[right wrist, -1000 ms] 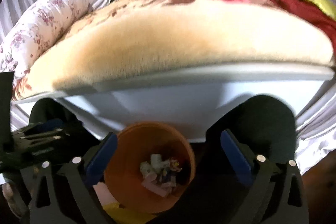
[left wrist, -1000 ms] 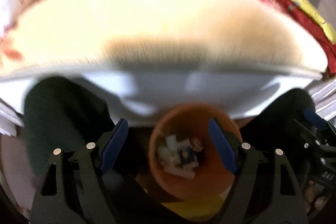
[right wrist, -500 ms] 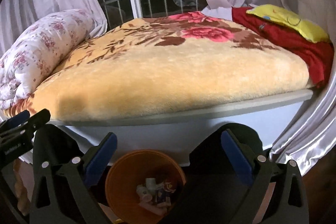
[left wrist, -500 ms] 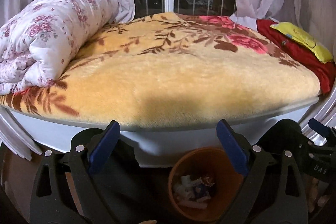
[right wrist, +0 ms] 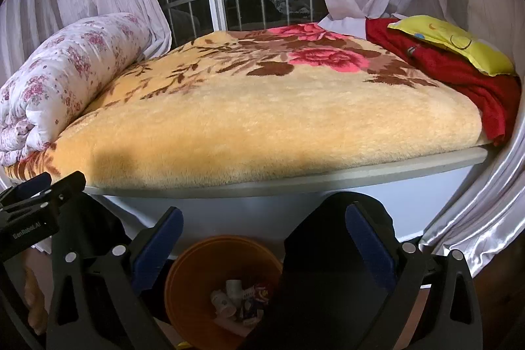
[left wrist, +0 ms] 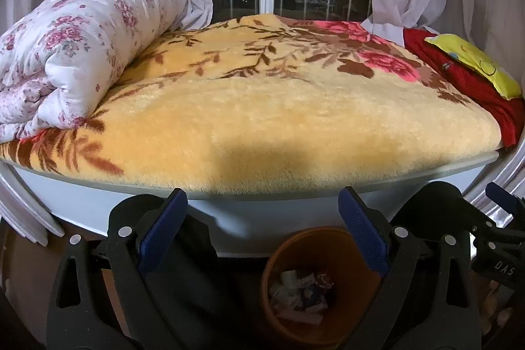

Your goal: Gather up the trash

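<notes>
An orange bin [left wrist: 285,255] stands on the floor against the bed's white base, low in both views. Several pieces of trash [left wrist: 300,291], white paper scraps and wrappers, lie inside it. My left gripper [left wrist: 262,199] is open above the bin with nothing between its blue pads. My right gripper [right wrist: 264,212] is also open and holds nothing, and the bin [right wrist: 210,261] with the trash [right wrist: 239,300] lies below its fingers. Each gripper shows at the edge of the other's view.
A bed with a yellow floral blanket [left wrist: 279,107] fills the view ahead. A rolled floral quilt [left wrist: 75,48] lies on its left, a red cloth [right wrist: 459,74] and a yellow pillow [right wrist: 452,45] on its right. Dark-clothed legs [right wrist: 341,245] flank the bin. Curtains frame a window behind.
Both views have lifted from the bin up to the bed, so the bin sank towards the bottom edge. The left jaws stand a little wider than one second ago.
</notes>
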`<state>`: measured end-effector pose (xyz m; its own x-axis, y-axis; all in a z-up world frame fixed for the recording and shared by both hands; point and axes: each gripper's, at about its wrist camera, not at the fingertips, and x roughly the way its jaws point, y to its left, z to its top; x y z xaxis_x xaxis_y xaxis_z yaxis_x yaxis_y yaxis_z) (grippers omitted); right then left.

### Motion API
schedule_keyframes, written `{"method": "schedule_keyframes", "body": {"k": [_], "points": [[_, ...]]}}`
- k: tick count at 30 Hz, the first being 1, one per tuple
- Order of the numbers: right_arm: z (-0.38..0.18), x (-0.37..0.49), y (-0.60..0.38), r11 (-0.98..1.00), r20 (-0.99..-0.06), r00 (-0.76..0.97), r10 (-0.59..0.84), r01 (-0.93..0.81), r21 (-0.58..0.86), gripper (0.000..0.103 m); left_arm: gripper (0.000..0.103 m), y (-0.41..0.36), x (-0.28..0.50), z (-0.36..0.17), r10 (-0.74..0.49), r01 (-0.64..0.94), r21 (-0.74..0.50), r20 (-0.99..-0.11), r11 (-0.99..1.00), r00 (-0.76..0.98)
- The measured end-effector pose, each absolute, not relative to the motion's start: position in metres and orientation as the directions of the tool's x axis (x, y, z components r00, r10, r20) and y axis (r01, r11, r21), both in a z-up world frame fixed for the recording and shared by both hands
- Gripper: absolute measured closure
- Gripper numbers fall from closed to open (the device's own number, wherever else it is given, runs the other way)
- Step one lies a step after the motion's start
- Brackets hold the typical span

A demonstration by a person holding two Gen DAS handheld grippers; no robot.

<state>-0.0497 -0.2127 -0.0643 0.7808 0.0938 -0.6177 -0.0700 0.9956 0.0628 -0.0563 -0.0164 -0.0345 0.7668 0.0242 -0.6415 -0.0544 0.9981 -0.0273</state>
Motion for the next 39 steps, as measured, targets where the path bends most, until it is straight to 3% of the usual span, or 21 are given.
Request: {"method": "schedule_keyframes", "body": {"k": [26,39], "points": [[-0.07,-0.049,-0.212,0.996,-0.64,0.763,0.088,-0.054,0.072,0.005,0.012,-0.01,-0.054,-0.045,0.012,-0.064,-0.056,-0.655,0.996,0.756],[-0.07,-0.051,-0.212,0.996,-0.633,0.77,0.079,-0.04,0.075,0.005,0.012,-0.006,-0.051,-0.057,0.009,-0.102,-0.09,-0.705,0.991,0.71]]}}
